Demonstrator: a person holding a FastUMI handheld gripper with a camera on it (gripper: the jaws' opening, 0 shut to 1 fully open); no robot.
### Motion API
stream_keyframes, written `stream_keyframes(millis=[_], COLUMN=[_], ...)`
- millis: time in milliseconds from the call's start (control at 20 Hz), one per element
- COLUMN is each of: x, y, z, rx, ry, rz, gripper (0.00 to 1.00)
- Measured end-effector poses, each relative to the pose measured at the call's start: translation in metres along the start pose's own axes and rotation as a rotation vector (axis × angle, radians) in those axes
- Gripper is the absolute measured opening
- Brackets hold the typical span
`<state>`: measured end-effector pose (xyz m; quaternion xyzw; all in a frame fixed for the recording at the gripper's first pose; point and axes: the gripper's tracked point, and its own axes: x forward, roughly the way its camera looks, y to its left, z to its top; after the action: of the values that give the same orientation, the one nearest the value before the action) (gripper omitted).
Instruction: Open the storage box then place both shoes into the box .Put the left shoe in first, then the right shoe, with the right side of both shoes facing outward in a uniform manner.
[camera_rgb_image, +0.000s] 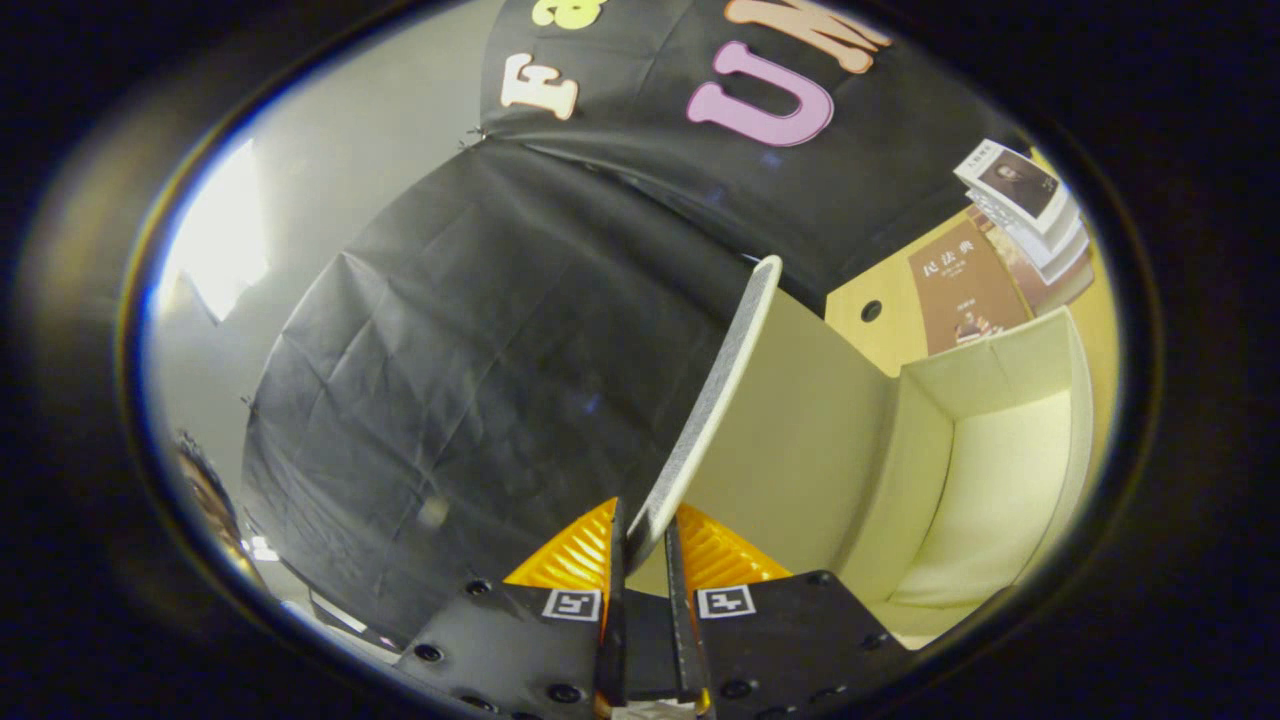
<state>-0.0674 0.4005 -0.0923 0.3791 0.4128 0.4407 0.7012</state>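
Tool (640, 540) was clamped tight on the edge of the lid (715, 400), both fingers pressing it, lid swung up, presumably to expose the storage box (1000, 480) interior beside it. Box sat open on the counter (885, 340) near books (1020, 200); no shoes inside yet.
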Motion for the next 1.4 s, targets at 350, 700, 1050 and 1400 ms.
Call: stream_keyframes(millis=[350,700,1050,1400], x=[0.008,-0.052,-0.133,-0.210], y=[-0.016,-0.069,-0.132,-0.204], z=[-0.007,0.020,0.049,0.065], rx=[-0.141,-0.254,-0.304,-0.356], ry=[0.009,-0.061,-0.121,-0.145], rz=[-0.088,-0.253,-0.421,-0.616], gripper=[0.92,0.96,0.99,0.99])
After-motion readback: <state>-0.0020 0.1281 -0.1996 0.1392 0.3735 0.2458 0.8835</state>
